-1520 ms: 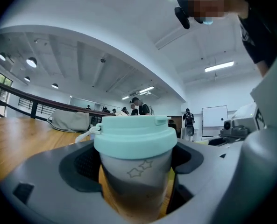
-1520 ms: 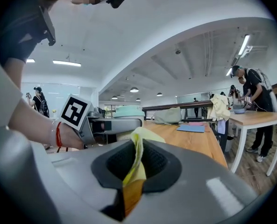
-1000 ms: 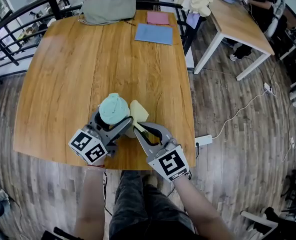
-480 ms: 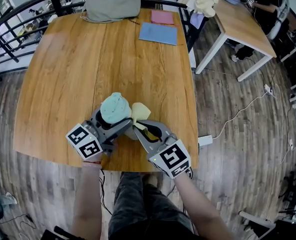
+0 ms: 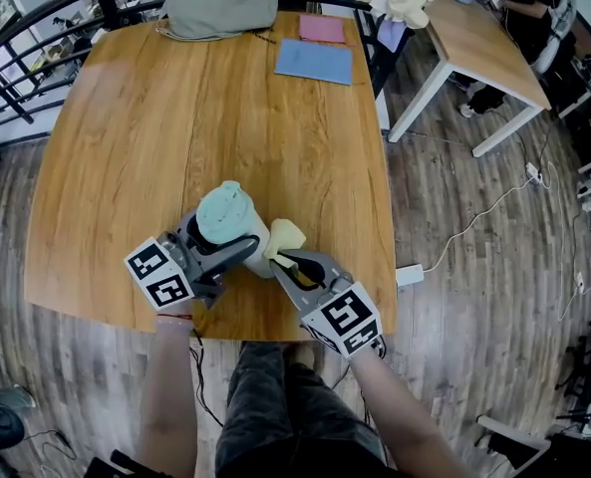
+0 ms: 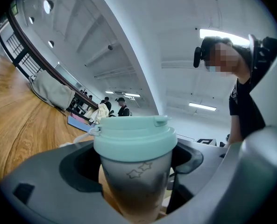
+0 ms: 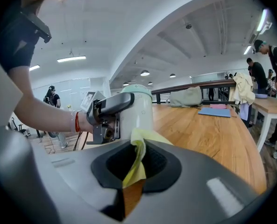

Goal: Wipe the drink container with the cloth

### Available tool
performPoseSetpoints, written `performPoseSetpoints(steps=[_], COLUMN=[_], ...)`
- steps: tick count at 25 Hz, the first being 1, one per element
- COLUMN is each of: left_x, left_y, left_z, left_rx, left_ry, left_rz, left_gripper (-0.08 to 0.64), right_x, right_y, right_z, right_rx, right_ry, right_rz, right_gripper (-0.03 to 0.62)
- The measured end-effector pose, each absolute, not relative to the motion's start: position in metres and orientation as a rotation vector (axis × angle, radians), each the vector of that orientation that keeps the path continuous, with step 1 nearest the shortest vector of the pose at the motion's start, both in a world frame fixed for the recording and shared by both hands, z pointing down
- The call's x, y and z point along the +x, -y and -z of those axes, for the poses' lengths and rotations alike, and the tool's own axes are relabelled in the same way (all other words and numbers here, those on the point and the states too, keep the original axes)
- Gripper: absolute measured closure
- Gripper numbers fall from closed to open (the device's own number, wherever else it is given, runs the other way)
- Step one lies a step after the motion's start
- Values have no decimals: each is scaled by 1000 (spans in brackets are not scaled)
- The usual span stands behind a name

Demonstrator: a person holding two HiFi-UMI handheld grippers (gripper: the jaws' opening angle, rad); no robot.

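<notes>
— Where's the cup (image 5: 223, 210)?
— Over the near edge of the wooden worktop (image 5: 175, 118). It sits between the left gripper's (image 5: 225, 235) jaws, which stand wide and clamp its body.
— And the cloth (image 5: 283, 235)?
— It's yellow and folded, pinched in the right gripper's (image 5: 289, 262) jaws, right beside the cup's side. I can't tell whether it touches.

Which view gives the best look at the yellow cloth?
The right gripper view: the cloth fills its centre, close up, pinched between the jaws. The head view shows it small, beside the cup. The left gripper view shows the cup, not the cloth.
</notes>
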State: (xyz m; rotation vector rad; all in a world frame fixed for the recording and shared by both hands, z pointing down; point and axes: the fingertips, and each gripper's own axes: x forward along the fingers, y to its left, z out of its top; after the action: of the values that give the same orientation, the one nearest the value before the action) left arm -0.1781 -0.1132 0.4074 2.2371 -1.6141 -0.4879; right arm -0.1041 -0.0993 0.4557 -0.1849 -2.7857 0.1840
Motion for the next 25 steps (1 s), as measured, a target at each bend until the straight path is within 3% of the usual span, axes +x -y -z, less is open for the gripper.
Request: performPoseSetpoints(steps=[6,18,25], left_x=[-179,-166,-167], left_y=[112,109,102], left_z=[-408,-406,-406], left_rx=[2313,2494,2552], left_ry=[1503,1274,1187], left_rz=[500,437,460], left_gripper=[146,146,146], right_x=[-97,-131,-145], right_y=[95,113,118], right_z=[-468,-390,-386], right_rx=[-206,-274,-284], right_ry=[2728,2890,2898], right_rz=[-163,-58,-76], right_gripper=[558,558,558])
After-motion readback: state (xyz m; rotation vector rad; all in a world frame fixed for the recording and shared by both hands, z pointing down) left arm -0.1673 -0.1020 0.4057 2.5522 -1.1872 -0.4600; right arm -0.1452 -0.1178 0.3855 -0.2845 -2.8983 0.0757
